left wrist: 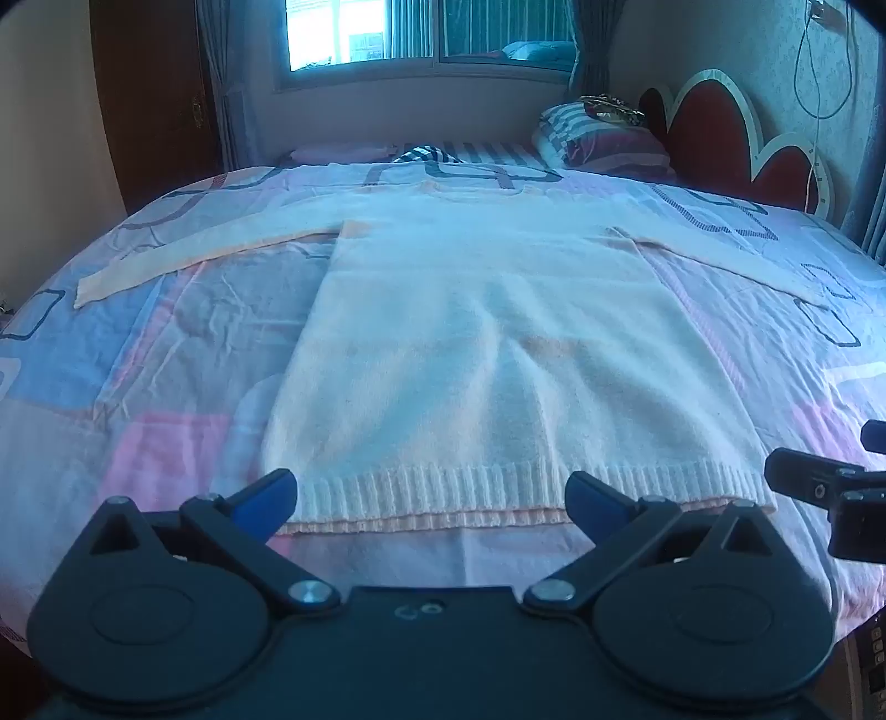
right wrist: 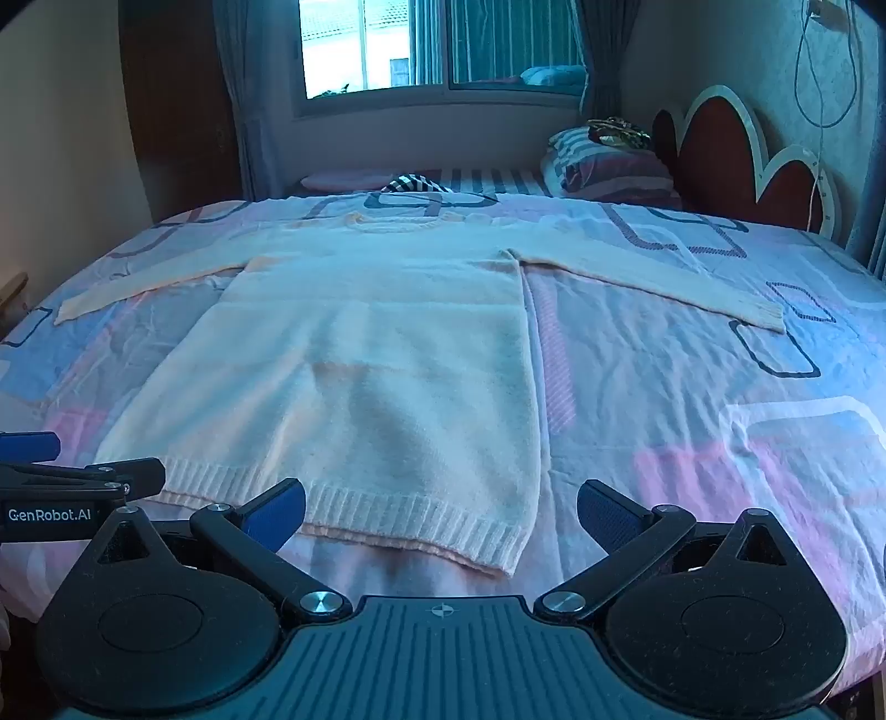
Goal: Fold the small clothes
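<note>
A pale cream knitted sweater (left wrist: 498, 354) (right wrist: 376, 376) lies flat on the bed, both sleeves spread out to the sides and its ribbed hem nearest me. My left gripper (left wrist: 432, 493) hovers just before the middle of the hem, jaws wide open with nothing between them. My right gripper (right wrist: 443, 507) stands open the same way at the hem's right corner, which lies between its blue pads without being pressed. Each gripper shows at the edge of the other's view: the right one (left wrist: 830, 493) and the left one (right wrist: 66, 493).
The bed carries a pink, blue and lilac patterned sheet (left wrist: 166, 387) (right wrist: 692, 399). Striped pillows (left wrist: 603, 138) and a red scalloped headboard (right wrist: 736, 160) are at the far right. A window (left wrist: 426, 33) and a dark wardrobe (left wrist: 155, 99) stand behind the bed.
</note>
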